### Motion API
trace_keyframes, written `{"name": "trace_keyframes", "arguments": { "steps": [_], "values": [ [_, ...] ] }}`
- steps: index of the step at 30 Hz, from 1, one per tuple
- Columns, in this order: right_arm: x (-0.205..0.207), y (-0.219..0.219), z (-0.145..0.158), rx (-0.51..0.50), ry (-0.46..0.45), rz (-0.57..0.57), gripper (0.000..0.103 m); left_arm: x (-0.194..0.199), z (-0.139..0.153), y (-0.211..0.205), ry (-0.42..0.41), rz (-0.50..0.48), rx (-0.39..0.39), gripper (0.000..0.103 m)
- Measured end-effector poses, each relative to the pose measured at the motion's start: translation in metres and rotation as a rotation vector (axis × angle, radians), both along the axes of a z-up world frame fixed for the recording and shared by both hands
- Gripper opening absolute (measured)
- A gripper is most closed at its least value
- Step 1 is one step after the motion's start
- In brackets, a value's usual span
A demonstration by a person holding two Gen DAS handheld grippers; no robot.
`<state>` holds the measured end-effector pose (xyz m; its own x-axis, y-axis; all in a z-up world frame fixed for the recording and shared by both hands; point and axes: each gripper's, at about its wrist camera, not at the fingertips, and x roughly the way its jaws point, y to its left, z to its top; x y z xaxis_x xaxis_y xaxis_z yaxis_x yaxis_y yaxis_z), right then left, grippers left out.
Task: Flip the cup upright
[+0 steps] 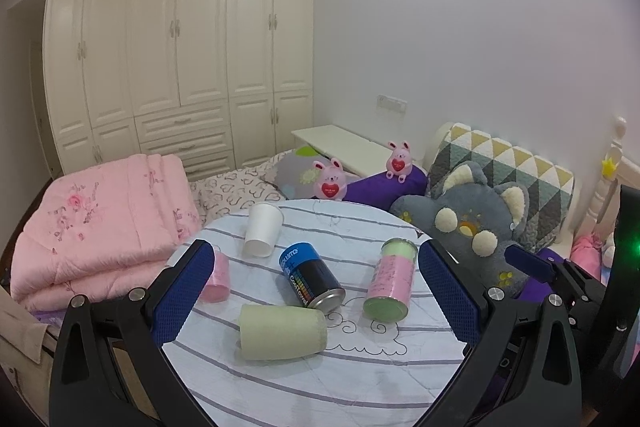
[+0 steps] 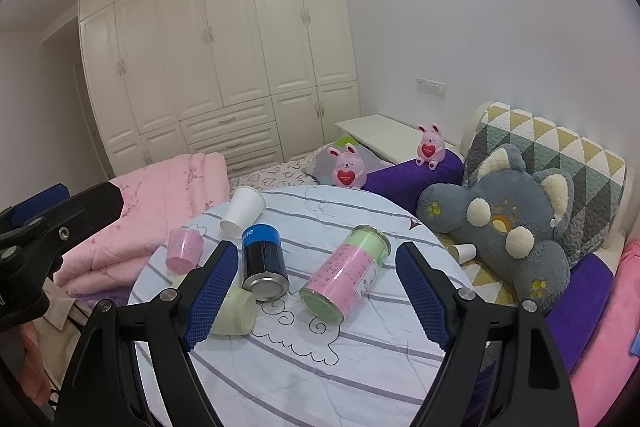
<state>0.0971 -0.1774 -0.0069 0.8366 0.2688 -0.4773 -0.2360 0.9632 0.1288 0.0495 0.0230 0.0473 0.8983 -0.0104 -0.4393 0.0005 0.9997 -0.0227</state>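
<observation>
On a round table with a striped cloth lie several containers. A pale green cup lies on its side at the front. A white paper cup stands upside down at the back. A pink cup stands upside down at the left. A blue-and-black can and a pink-and-green can lie on their sides. My left gripper and right gripper are open and empty, above the table's near side.
A folded pink quilt lies left of the table. A grey plush cat, purple pillows and two pink bunny toys sit on the bed behind. A small paper cup lies by the plush. Wardrobes line the far wall.
</observation>
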Motion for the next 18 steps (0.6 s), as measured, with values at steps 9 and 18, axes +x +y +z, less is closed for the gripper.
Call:
{"name": "trace_keyframes", "arguments": {
  "steps": [9,18],
  "values": [
    [0.009,0.004,-0.005,-0.008,0.02,0.004,0.082,0.01,-0.006,0.004,0.029,0.002,-0.008,0.103],
    [0.017,0.008,-0.012,-0.016,0.042,0.008,0.082,0.019,-0.013,0.01,0.053,0.013,-0.012,0.103]
  ]
}}
